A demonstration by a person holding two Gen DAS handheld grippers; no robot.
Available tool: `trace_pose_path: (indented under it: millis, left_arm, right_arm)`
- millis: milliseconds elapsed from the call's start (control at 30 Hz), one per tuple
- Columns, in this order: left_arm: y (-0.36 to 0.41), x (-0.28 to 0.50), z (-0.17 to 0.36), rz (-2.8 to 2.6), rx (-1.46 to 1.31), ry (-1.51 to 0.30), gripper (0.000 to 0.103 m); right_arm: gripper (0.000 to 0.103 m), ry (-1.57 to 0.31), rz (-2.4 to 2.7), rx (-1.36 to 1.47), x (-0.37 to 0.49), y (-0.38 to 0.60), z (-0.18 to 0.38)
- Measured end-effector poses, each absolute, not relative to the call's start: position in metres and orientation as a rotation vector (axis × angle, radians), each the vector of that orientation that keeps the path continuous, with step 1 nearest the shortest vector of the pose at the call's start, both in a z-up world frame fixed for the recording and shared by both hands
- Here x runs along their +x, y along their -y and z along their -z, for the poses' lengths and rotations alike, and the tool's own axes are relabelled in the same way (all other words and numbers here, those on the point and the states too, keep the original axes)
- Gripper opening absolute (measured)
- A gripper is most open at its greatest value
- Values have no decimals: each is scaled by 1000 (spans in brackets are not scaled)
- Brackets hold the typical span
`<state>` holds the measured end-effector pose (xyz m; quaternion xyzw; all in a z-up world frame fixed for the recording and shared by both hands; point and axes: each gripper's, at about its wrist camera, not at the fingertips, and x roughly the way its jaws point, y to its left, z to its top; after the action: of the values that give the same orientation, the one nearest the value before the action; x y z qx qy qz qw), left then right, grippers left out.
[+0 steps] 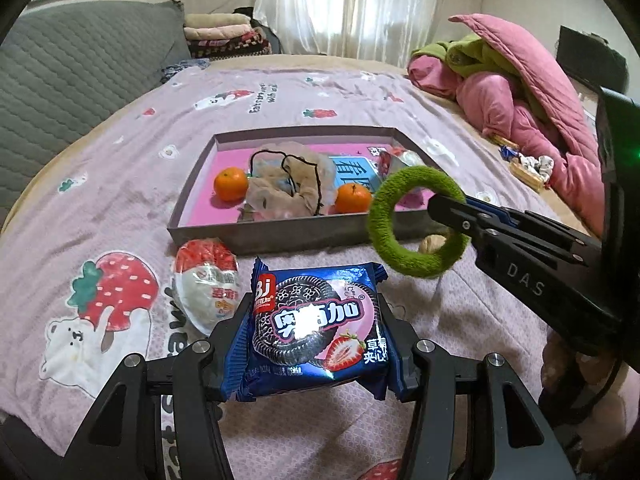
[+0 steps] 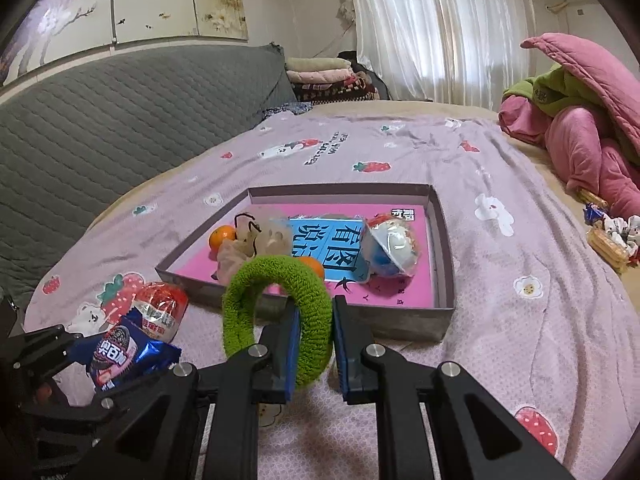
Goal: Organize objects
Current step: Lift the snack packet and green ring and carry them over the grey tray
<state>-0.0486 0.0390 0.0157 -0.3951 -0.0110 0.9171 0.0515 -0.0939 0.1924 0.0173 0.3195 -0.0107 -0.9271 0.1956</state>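
My left gripper is shut on a blue cookie packet, which it holds flat above the bedspread; both also show at the lower left of the right wrist view, gripper and packet. The right gripper is shut on a fuzzy green ring, which stands upright just short of the box's near wall. From the left wrist view, that gripper comes in from the right with the ring hanging from its tip. A red-and-white wrapped egg snack lies on the cover beside the packet.
A shallow grey box with a pink floor holds two oranges, a crumpled mesh pouch, a blue card and a wrapped ball. Pink quilts and a small basket lie to the right, a grey padded headboard to the left.
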Motion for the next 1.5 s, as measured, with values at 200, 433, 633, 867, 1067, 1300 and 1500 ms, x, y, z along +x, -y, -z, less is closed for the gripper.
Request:
trace_pose_path:
  millis: [200, 433, 633, 867, 1067, 1300, 1500]
  left_arm:
    - [-33, -54, -23, -2815, -1174, 35, 56]
    - [-19, -64, -46, -2864, -1097, 31, 56]
    - [-8, -75, -64, -2883, -1036, 21, 56]
    - [-3, -89, -80, -2890, -972, 22, 56]
    - [4, -109, -94, -2914, -922, 44, 56]
    - [13, -127, -102, -2931, -885, 64, 56]
    - [13, -140, -100, -2928, -888, 55, 56]
  right_arm:
    - [16, 34, 2612, 871, -90, -196, -21]
    - [16, 36, 2645, 810, -88, -199, -38]
    - [16, 41, 2675, 783, -89, -199, -51]
    - [16, 42, 2711, 734, -95, -198, -69]
    - [16, 45, 2725, 677, -105, -198, -86]
    - [16, 44, 2740, 634, -116, -197, -97]
    - [16, 20, 2749, 614, -125, -194, -103]
